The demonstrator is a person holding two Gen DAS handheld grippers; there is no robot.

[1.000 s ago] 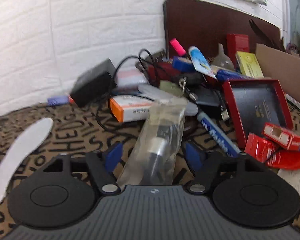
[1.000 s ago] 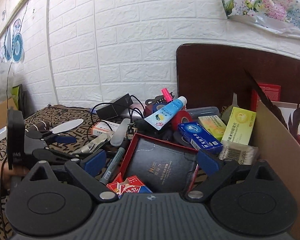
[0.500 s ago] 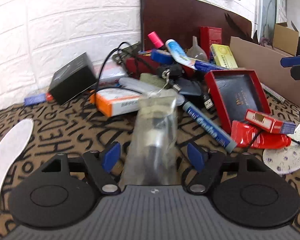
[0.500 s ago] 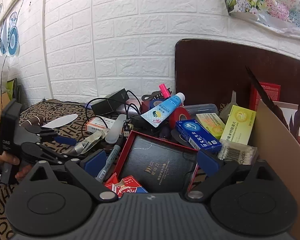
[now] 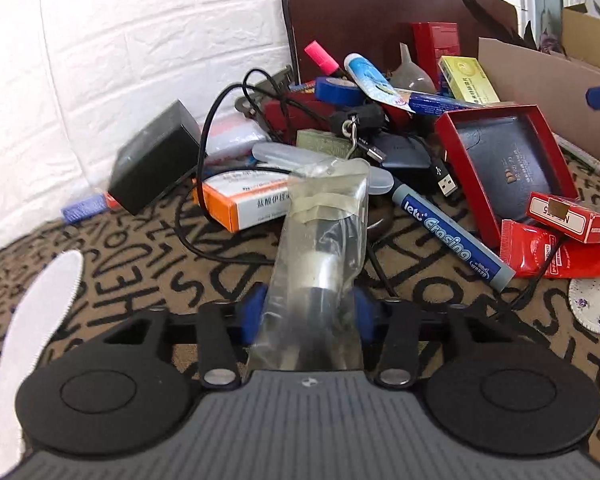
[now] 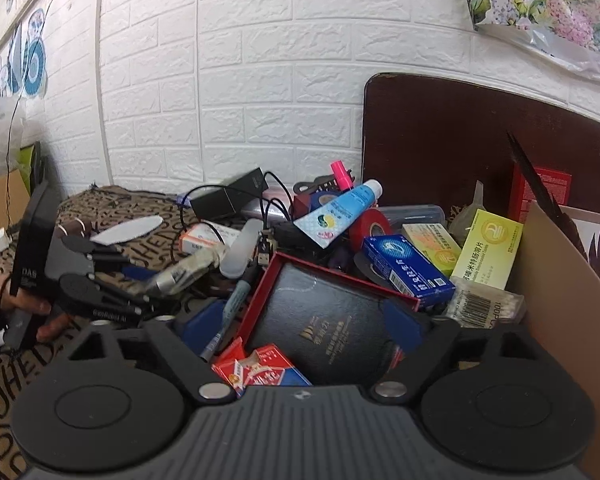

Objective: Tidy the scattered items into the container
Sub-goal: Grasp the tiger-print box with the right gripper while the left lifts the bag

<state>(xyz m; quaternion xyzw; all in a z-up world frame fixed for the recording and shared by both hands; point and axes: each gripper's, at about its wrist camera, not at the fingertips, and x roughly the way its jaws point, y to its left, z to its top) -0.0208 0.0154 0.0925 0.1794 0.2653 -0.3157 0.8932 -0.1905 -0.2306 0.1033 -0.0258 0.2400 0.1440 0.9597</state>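
My left gripper [image 5: 310, 312] is shut on a clear plastic bag [image 5: 324, 248] with a dark cylindrical part inside, lifted slightly above the patterned cloth. The same bag [image 6: 184, 272] shows in the right wrist view, held by the left gripper [image 6: 148, 296]. My right gripper [image 6: 300, 328] is open and empty above a red tray with a dark wallet [image 6: 324, 320] and a red cigarette pack [image 6: 260, 372]. The cardboard box [image 6: 560, 280] stands at the right; it also shows in the left wrist view [image 5: 540, 76].
A pile of clutter lies by the wall: a black adapter [image 5: 152, 160] with cable, an orange-white box [image 5: 240, 200], a blue marker [image 5: 448, 236], a red tube [image 5: 540, 252], a yellow box [image 6: 488, 252], a blue box [image 6: 404, 268]. A white insole [image 5: 32, 320] lies left.
My left gripper's jaws have closed onto the plastic bag; they stood wide apart before. The right gripper has hardly moved.
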